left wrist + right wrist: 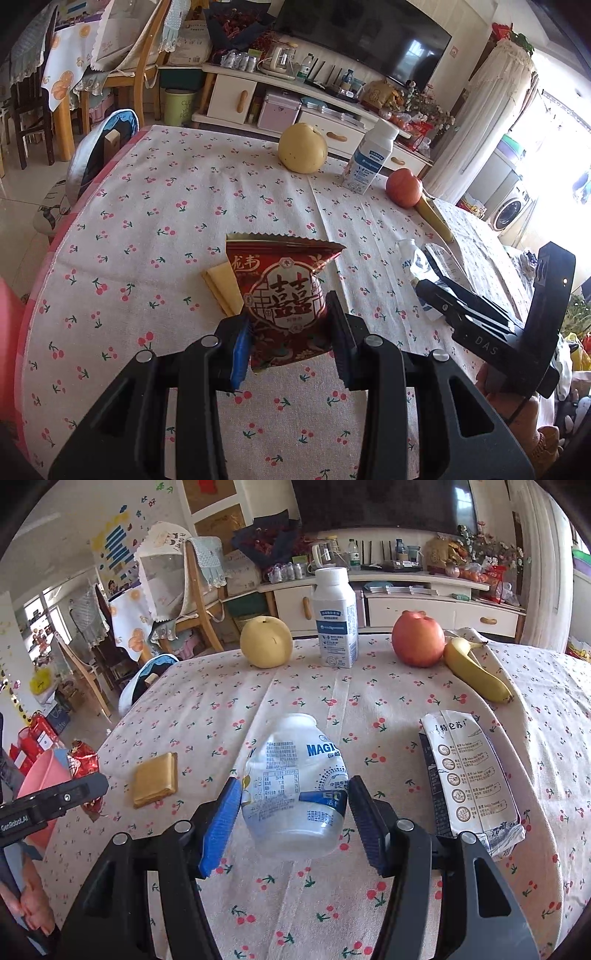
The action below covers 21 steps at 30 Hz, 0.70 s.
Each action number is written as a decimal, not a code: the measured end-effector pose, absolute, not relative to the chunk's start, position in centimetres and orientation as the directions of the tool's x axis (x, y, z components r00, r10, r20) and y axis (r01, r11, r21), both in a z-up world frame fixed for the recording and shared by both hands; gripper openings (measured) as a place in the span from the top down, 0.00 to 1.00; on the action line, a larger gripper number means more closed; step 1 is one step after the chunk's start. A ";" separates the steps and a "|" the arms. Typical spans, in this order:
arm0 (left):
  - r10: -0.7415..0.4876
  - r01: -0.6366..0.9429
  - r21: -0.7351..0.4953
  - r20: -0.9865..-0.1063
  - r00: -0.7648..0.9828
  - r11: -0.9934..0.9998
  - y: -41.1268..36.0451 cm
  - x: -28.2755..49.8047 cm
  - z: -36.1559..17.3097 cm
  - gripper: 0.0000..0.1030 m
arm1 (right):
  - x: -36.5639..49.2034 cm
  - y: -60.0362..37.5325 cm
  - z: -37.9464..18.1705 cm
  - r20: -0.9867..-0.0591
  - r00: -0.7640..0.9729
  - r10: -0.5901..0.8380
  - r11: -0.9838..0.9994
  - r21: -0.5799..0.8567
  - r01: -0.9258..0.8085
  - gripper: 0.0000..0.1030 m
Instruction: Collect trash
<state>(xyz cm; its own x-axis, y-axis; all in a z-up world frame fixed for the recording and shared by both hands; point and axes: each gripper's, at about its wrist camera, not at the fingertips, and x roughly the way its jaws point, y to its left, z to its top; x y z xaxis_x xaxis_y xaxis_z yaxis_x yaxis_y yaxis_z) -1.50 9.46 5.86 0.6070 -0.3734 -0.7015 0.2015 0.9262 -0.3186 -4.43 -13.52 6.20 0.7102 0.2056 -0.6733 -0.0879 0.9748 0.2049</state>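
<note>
Left wrist: left tool (288, 341) clamped on the red snack wrapper (286, 299), held clear of the worktop (166, 206). Light, crinkly foil; grip low on the body is fine.

Right wrist: right tool (293, 818) pads against the white plastic bottle (295, 786), likely gripped, lifted; contact on right pad unclear. Light, slick, squashable: hold mid-body. Flattened milk carton (469, 775) lies beside.

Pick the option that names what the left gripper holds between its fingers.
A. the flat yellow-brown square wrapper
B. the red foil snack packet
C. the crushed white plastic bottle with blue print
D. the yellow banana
B: in the left wrist view the left gripper is clamped on the red foil snack packet, lifted above the cherry-print tablecloth.
</note>
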 end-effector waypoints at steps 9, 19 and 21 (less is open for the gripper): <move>-0.332 0.155 -0.310 -0.678 0.655 0.938 11.6 -1.8 7.2 0.62 | -5.7 -11.2 7.7 -0.656 0.707 0.265 0.959 0.257 -0.120 0.41; -0.261 0.062 -0.320 -0.631 0.731 0.946 16.1 -1.8 9.7 0.62 | -6.3 -4.9 9.9 -0.638 0.680 0.360 0.932 0.281 -0.230 0.41; -0.236 0.032 -0.322 -0.619 0.749 0.946 17.3 -1.9 10.2 0.62 | -6.2 -3.0 10.5 -0.628 0.671 0.394 0.919 0.294 -0.264 0.41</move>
